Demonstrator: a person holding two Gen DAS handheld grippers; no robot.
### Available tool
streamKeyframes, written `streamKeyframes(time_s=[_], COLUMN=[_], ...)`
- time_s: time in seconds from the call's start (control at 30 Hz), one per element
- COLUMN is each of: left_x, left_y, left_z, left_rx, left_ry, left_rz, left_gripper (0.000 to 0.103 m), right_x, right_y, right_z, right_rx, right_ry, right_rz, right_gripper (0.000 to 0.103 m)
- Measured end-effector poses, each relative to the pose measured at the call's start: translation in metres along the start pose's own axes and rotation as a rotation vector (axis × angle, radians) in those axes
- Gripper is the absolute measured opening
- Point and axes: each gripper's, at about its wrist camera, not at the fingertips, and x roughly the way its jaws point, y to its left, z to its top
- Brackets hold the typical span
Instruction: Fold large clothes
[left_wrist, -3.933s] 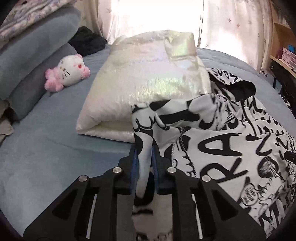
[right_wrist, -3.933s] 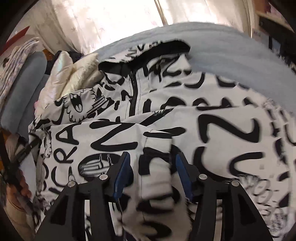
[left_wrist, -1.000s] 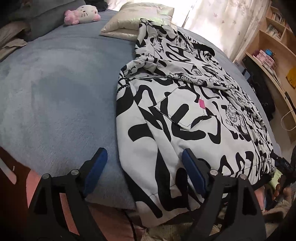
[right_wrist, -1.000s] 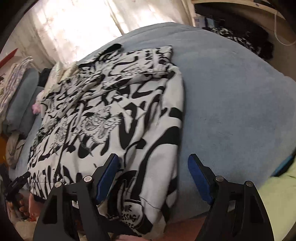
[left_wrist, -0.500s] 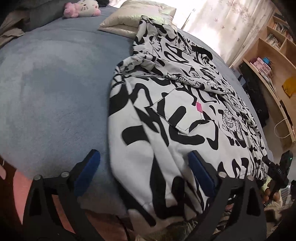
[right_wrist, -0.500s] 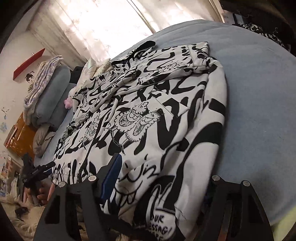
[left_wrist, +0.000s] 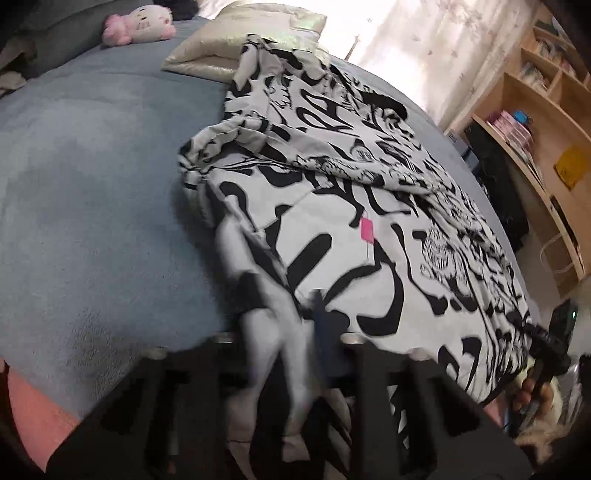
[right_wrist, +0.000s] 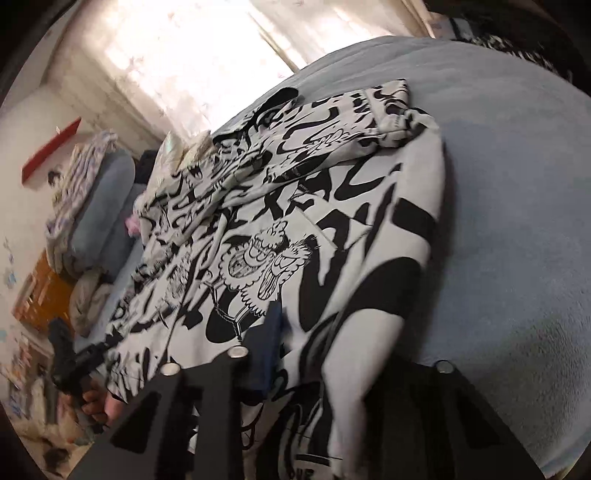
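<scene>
Left wrist view: the white hoodie (left_wrist: 332, 192) with bold black lettering, cartoon figures and a small pink tag lies rumpled across the frame's centre on the blue bedspread (left_wrist: 92, 192). Left gripper (left_wrist: 280, 332) pinches its blurred hem; right gripper (right_wrist: 340, 354) likewise clamps hem.

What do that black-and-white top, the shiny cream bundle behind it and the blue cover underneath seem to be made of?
Black-and-white top: soft matte knit, probably cotton fleece; it drapes in thick folds. Cream bundle: glossy, faintly iridescent synthetic, perhaps padded nylon; it looks puffy. Blue cover: plush short-pile fabric, with brushed patches showing.
</scene>
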Motion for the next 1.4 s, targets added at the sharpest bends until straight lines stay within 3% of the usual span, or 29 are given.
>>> streamKeyframes(time_s=[0.17,0.27,0.43,0.63,0.83,0.93,1.27,1.4], left_x=[-0.014,-0.033,-0.072,-0.099,-0.110,-0.103,-0.096,-0.074], left_y=[-0.004,-0.001,-0.008,-0.012,-0.001,0.001,-0.007,-0.007], left_z=[0.002,0.005,0.009,0.000,-0.002,0.013,0.067,0.105], left_rx=[-0.025,-0.051,0.006,0.030,-0.022,-0.086,-0.167,-0.241], left_ry=[-0.024,-0.026,-0.057,-0.035,-0.035,-0.022,-0.105,-0.109], left_rz=[0.017,-0.013,-0.043,-0.064,-0.128,-0.149,-0.245,-0.262], left_gripper=[0.005,0.004,0.003,0.003,0.003,0.003,0.003,0.003], right_x=[-0.013,-0.029,-0.055,-0.081,-0.084,-0.084,-0.082,-0.063], right_y=[0.015,0.019,0.033,0.040,0.049,0.051,0.048,0.052], right_z=[0.006,0.012,0.012,0.008,0.026,0.039,0.079,0.119], right_rx=[-0.034,-0.043,-0.077,-0.080,-0.095,-0.100,0.027,0.085], right_ry=[-0.038,-0.052,-0.067,-0.039,-0.019,-0.039,-0.092,-0.091], right_rz=[-0.025,-0.020,-0.015,-0.025,-0.043,-0.024,0.078,0.113], right_gripper=[0.013,0.010,0.010,0.010,0.010,0.010,0.010,0.010])
